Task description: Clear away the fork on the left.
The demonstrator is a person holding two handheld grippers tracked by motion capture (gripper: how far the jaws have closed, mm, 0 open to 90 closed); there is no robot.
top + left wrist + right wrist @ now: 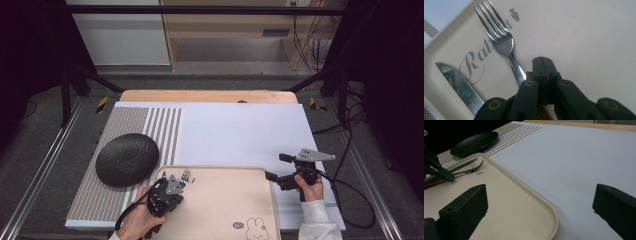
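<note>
A steel fork [504, 45] and a serrated knife [461, 87] lie side by side at the far left corner of a beige tray [586, 37] printed "Rabbit". My left gripper [542, 61] hovers low just right of the fork's neck, jaws shut together with nothing seen between them. A wooden handle shows under its linkage. From above, the left gripper [172, 189] sits over the tray [225, 200]. My right gripper [277, 167] stands open beside the tray's right rim. Its jaws [541, 195] are wide apart with nothing between them, above the tray [511, 202] edge and white mat.
A black textured plate [127, 159] rests on a striped placemat [125, 120] left of the tray. A white mat [240, 130] covers the table beyond the tray. A rabbit print marks the tray's near right corner.
</note>
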